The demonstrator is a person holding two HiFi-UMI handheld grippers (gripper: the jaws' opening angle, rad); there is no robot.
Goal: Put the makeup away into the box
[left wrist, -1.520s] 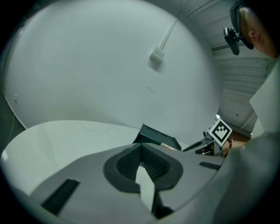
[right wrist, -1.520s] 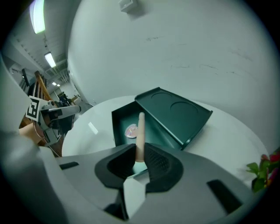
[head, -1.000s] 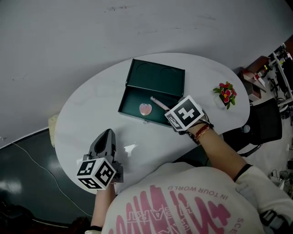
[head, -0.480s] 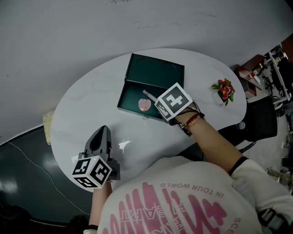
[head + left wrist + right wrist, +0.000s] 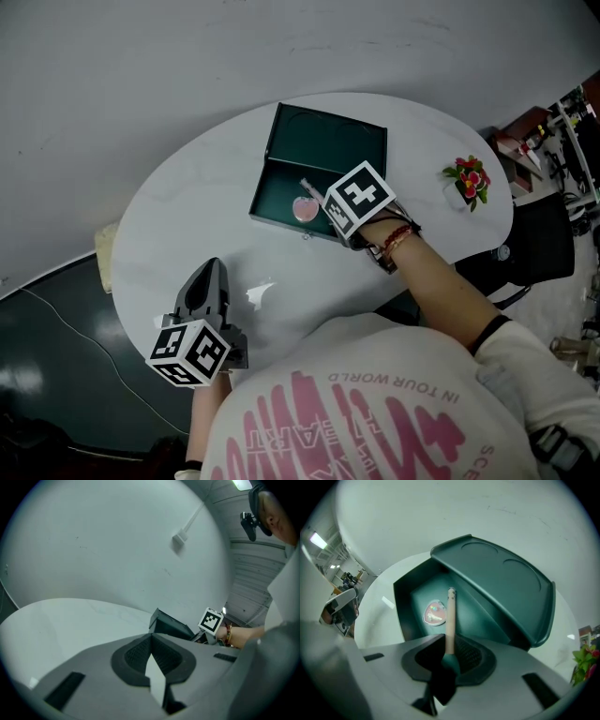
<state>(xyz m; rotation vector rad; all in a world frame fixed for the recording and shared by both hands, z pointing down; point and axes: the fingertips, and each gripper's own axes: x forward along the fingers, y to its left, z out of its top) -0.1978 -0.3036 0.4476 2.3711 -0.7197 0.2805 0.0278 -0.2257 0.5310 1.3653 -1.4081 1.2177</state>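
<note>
1. Right, nearest first: L hand-held gripper point(image 5: 215, 272) is hanging just over the white worktop point(image 5: 169, 225). Its jaws are pressed together w/ nothing btw them, and it's well apart from the action.
2. Further in, R hand-held gripper point(image 5: 449, 651) is pointing steeply down over the dark green box point(image 5: 272, 211). It's pinching a pink makeup stick point(image 5: 450, 616) by its teal end. The free tip is reaching out over the box interior; can't tell if it's touching the box floor.
3. Inside the box, a pink heart compact point(image 5: 305, 208) is already lying on the floor, just beside the stick's tip.
4. Behind that, the lid point(image 5: 328, 141) is standing open and leaning back, so nothing is blocking the way in.
5. Far R edge: a small flower pot point(image 5: 469, 183) is sitting on the worktop, not involved.
6. Step in hand, imo: placing the stick into the box. Next move is calling for getting it low & flat beside the compact, then spreading the jaws. Main risk is the long stick catching the front wall or the lid.
</note>
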